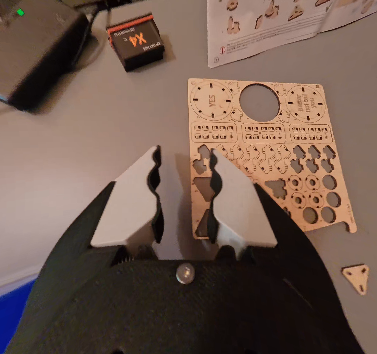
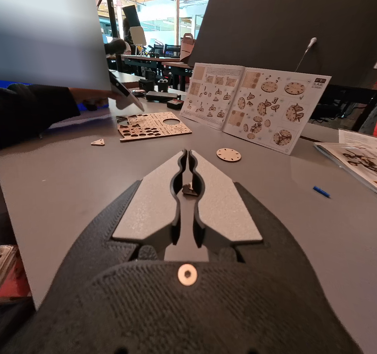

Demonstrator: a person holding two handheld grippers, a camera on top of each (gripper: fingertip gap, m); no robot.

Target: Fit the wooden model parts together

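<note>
- Grey power brick (image 1: pixel 38 48), far left of my left view, green light lit, resting on the worktop (image 1: pixel 122 119).
- Black box with an orange stripe (image 1: pixel 135 42), just right of the brick, flat on the worktop.
- My left tongs (image 1: pixel 184 150): released, jaws apart, nothing between them; bare worktop shows in the gap. The right finger (image 1: pixel 230 191) overlaps the left edge of the wooden sheet; I cannot tell whether it touches.
- Wooden sheet (image 1: pixel 265 140) of cut-out parts, flat, several holes already vacant, one large round hole near its far edge.
- Instruction booklet (image 1: pixel 265 17), open, beyond the sheet.
- Small wooden triangle (image 1: pixel 356 277), loose, near the sheet's near right corner.
- My right tongs (image 2: pixel 187 151): tips clenched together, with a small dark wooden piece (image 2: pixel 188 189) caught farther back between the jaws.
- Wooden disc (image 2: pixel 228 154), flat, just right of my right tongs' tips.
- Blue stick (image 2: pixel 321 191), far right.
</note>
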